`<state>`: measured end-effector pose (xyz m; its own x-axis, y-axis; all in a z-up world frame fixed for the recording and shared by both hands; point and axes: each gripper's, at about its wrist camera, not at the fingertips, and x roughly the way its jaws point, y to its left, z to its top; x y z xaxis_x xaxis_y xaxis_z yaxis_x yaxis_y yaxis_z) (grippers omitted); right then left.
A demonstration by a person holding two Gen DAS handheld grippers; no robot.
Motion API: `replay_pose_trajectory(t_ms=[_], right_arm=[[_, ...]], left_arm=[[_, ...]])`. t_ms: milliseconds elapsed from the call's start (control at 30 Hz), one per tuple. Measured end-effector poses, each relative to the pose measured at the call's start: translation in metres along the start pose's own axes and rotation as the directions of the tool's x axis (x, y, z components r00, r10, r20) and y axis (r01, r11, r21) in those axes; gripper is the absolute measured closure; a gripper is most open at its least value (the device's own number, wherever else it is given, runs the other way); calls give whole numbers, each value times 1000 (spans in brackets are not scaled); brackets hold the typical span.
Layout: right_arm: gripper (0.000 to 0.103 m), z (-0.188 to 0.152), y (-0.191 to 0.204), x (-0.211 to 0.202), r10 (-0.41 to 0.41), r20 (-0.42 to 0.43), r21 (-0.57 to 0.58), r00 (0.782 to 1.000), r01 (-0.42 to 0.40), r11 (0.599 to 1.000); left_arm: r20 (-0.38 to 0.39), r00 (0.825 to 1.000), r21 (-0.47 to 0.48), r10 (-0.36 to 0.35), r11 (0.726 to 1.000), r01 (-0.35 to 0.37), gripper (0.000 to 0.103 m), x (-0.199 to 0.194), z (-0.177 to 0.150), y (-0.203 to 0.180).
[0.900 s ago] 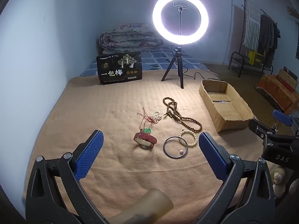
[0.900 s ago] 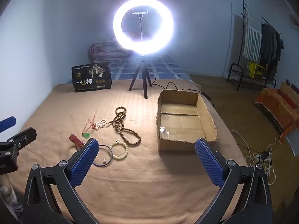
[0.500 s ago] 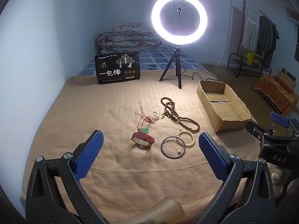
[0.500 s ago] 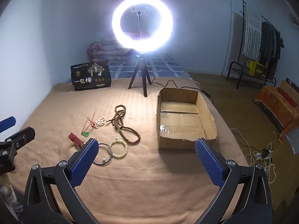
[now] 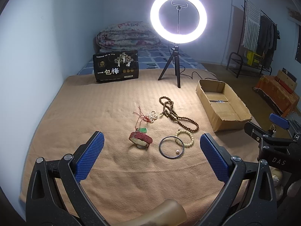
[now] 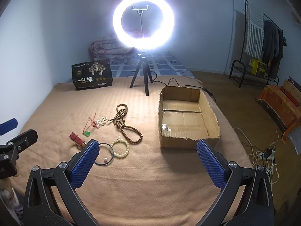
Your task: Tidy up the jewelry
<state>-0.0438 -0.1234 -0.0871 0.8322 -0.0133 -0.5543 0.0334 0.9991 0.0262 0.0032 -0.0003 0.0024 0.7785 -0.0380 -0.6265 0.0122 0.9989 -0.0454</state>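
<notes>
Jewelry lies on a tan blanket (image 5: 116, 179): a red strap watch (image 5: 140, 140), a dark bangle (image 5: 171, 147), a pale bead bracelet (image 5: 184, 138), a brown bead necklace (image 5: 175, 114), and a red-cord pendant with green stone (image 5: 144, 130). An open cardboard box (image 5: 223, 104) stands to their right. My left gripper (image 5: 150, 154) is open and empty, just short of the watch and bangle. My right gripper (image 6: 147, 162) is open and empty, between the bracelet (image 6: 121, 148) and the box (image 6: 185, 116).
A lit ring light on a tripod (image 5: 177, 28) stands at the back with its cable trailing right. A black printed bag (image 5: 116, 66) stands back left, a folded quilt (image 5: 128, 35) behind it. The wall is at the left, floor cables (image 6: 263, 156) to the right.
Both grippers have drifted slightly; the jewelry sits a little lower and nearer in the left wrist view. Both stay open and empty. Nothing on the blanket has moved.
</notes>
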Motion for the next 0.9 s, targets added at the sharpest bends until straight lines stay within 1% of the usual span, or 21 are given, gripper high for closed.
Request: replay_pose_trajectory(t_ms=[900], right_arm=[[0,-3,1,0,13,-11,0,1000,-13,1000]], left_arm=[[5,1000,2,6,1000,-6,0,3,-4,1]])
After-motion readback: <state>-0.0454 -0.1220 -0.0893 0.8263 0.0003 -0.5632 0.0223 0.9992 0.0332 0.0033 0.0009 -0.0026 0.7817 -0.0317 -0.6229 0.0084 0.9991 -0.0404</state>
